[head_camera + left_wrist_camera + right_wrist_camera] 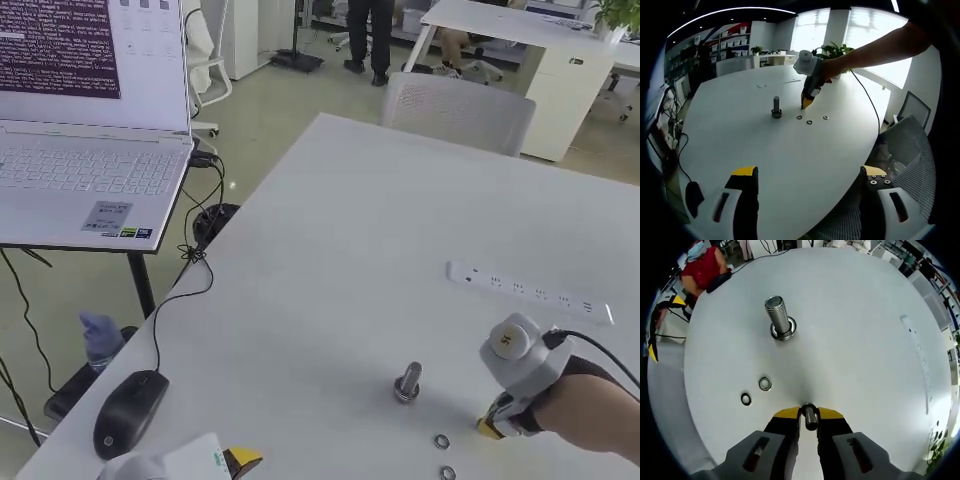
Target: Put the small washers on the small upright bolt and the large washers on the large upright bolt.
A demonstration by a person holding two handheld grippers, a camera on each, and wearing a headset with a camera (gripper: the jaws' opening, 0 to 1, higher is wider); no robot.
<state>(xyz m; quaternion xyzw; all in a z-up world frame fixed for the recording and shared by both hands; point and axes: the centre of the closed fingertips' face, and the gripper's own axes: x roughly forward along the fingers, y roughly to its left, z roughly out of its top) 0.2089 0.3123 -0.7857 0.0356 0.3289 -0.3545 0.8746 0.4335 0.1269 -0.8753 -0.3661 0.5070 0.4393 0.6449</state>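
Right gripper (490, 428), in the head view, tips down near the desk's (330, 260) near edge, just beside the large bolt (407, 383) and two washers (441, 441). In the left gripper view, the left gripper (809, 172) gapes wide, idle at the desk's edge. In the right gripper view, the jaws pinch the small bolt (810, 416), probably to stand it upright.

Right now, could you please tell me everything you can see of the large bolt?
The large bolt is grey, shiny metal with a threaded shank and flat top. It stands upright on the white table, a wider metal ring around its foot, perhaps its head. Nothing grips it: the right gripper, holding a small bolt, is apart from it, as is the nearest loose washer.
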